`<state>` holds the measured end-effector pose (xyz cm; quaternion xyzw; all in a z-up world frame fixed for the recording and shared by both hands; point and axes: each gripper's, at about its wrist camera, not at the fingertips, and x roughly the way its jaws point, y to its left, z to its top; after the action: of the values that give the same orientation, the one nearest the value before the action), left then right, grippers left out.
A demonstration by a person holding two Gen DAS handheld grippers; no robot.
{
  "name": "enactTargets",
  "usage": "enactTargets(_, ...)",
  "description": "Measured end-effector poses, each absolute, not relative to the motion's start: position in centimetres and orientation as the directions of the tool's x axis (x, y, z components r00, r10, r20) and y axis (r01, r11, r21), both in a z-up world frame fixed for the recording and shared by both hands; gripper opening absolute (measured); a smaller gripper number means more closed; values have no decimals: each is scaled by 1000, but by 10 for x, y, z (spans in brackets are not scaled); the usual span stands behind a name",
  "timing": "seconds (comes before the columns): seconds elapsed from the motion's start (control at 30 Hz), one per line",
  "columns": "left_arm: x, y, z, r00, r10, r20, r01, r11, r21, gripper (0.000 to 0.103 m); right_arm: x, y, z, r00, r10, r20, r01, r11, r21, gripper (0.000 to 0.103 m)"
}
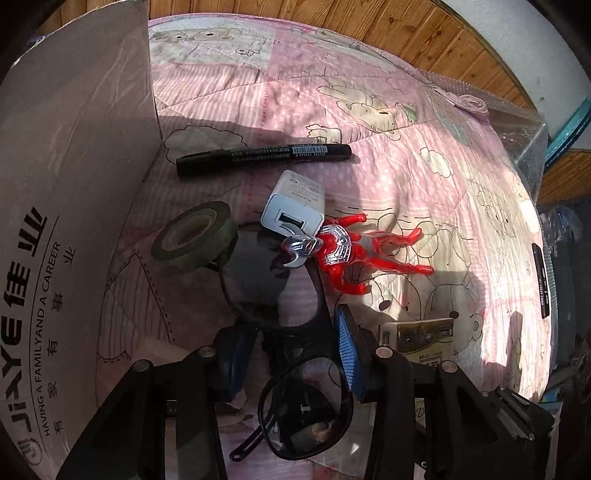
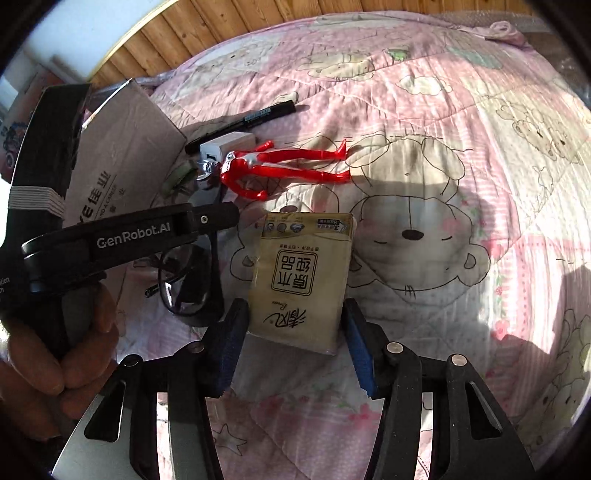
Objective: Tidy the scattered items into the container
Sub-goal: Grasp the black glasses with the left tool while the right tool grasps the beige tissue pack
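On the pink quilt (image 1: 369,122) a pair of black sunglasses (image 1: 273,273) lies between the fingers of my left gripper (image 1: 291,332), which is open and straddles the bridge. Just beyond are a green tape roll (image 1: 195,240), a white charger (image 1: 295,206), a red and silver toy figure (image 1: 351,251) and a black marker (image 1: 264,157). The cardboard box (image 1: 74,184) stands at the left. My right gripper (image 2: 295,314) is open, its blue pads either side of the near end of a yellow tissue pack (image 2: 303,273). The sunglasses (image 2: 184,288) lie left of it.
A hand (image 2: 74,332) holds the left gripper's handle at the left of the right wrist view. Another black pen (image 1: 541,280) lies off the quilt's right edge. Clear bubble wrap (image 1: 517,122) borders the far right corner, with wooden boards (image 1: 406,33) beyond.
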<state>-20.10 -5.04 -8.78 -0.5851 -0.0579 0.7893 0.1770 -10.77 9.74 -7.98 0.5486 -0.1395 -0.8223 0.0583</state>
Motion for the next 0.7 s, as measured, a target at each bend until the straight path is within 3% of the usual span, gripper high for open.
enactTargets(0.2,-196,-49,-89,-289,348,-892,-233,-929,-287,43,-111,91,-85,-406,-255,-878,-41,-954,296,57)
enactTargets(0.23,-196,-47,-88,-290,341,-895,-246,-930,-274,43,-110,92,-84,-406,-265,-875,-42,-951,307,48)
enactTargets(0.47,-180,-63,-73,-278,358,-891,-250,-923,-292,39,-107,100,-74,-422,-325,-847,-69,-919,387,27)
enactTargets(0.7,-152,-76,-47,-294,393,-871,-265,-909,-321,39,-101,100,-68,-441,-352,-826,-83,-900,428,25)
